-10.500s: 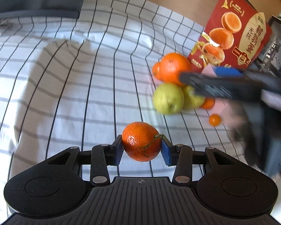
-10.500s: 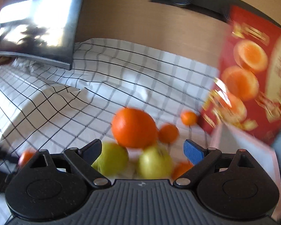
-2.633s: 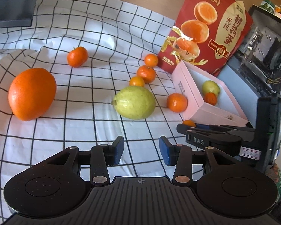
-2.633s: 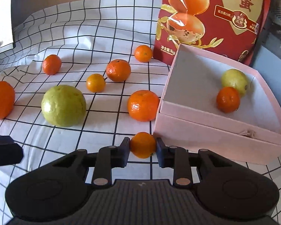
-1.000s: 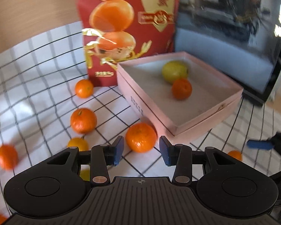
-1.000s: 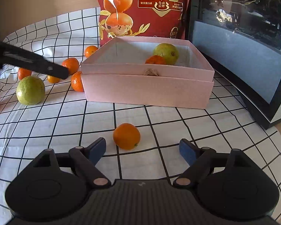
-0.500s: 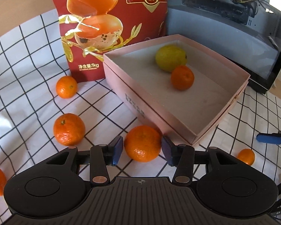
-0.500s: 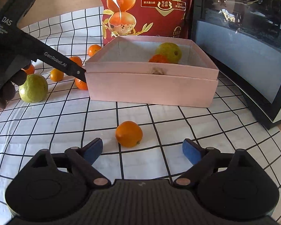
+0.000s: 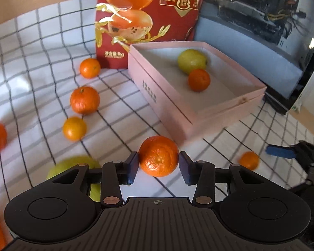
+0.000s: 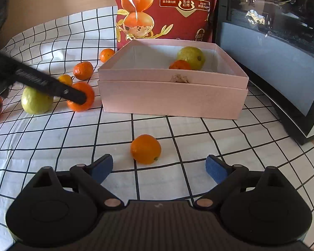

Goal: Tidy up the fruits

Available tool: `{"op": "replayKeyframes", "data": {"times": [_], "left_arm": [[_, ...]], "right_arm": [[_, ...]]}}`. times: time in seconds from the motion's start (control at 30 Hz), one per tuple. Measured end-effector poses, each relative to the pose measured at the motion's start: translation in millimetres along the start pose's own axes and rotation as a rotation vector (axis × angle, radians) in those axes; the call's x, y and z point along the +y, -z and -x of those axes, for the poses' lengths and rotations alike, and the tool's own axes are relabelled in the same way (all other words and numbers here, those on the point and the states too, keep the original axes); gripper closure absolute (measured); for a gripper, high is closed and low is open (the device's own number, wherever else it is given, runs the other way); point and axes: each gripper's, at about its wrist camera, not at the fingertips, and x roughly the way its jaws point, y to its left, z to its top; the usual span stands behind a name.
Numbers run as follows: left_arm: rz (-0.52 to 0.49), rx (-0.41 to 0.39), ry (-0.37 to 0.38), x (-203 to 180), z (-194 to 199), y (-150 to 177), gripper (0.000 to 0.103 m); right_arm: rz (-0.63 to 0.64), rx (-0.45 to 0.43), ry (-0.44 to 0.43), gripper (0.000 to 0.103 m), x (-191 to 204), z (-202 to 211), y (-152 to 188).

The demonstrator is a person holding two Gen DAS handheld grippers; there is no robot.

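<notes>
My left hand-held gripper (image 9: 158,164) pinches a dimpled orange mandarin (image 9: 158,156) bound for the pink cardboard box (image 9: 163,102), while the right hand-held gripper (image 10: 159,168) gapes empty.

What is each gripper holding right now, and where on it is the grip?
The left gripper has a mandarin pinched at its two sides, its jaws just closing. The right gripper holds nothing; a small orange lies ahead of its wide-open jaws.

A white cloth with a black grid (image 10: 52,146) covers the table. Behind it stand a tan wooden wall (image 10: 52,4) and a glass-sided computer case (image 10: 272,41).
</notes>
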Motion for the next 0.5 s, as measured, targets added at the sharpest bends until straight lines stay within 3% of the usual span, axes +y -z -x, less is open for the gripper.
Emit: {"op": "replayKeyframes", "data": {"times": [0.23, 0.5], "left_arm": [[0.074, -0.025, 0.033, -12.9, 32.9, 29.4, 0.056], [0.130, 0.022, 0.006, -25.6, 42.2, 57.7, 0.056]], "right_arm": [[0.003, 0.000, -0.001, 0.007, -0.2, -0.3, -0.1], [0.018, 0.022, -0.024, 0.000, -0.9, -3.3, -1.5]]}}
